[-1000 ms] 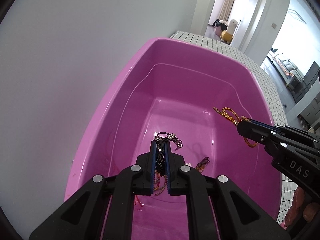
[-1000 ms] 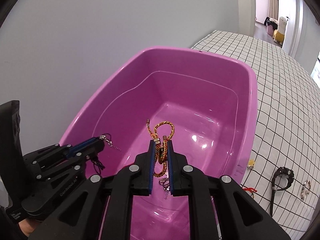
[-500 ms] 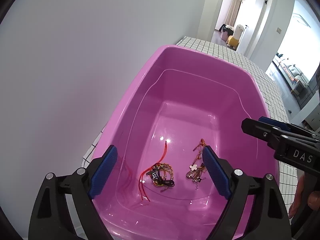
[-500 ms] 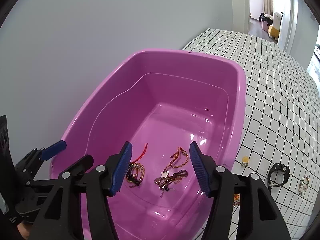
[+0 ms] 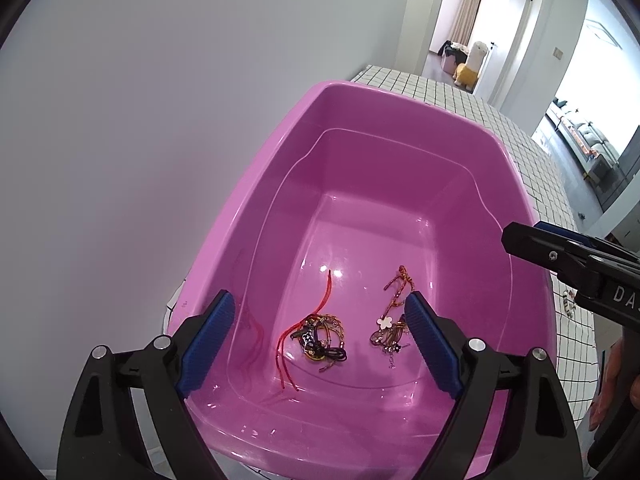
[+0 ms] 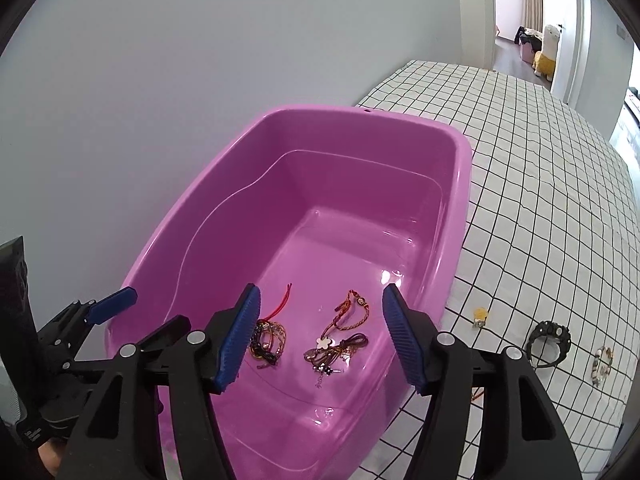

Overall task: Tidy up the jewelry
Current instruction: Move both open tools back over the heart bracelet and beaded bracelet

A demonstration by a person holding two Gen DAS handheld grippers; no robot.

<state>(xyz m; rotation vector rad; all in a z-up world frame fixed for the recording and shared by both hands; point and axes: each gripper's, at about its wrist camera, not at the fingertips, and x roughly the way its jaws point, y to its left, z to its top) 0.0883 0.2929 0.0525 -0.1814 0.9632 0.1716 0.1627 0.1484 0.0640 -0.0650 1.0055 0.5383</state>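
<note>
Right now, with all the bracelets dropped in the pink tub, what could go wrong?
1. The two piles, the red-cord bundle and the braided bracelets with the white flower charm, lie loose and close together on the floor of the pink tub; they may tangle.
2. A black watch, a beaded bracelet and a small yellow piece still sit on the checked cloth, so they might get missed.

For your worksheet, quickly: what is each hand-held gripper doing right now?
Left hand-held gripper: open, holding nothing, above the pink tub.
Right hand-held gripper: jaws opening, nothing between them.
</note>
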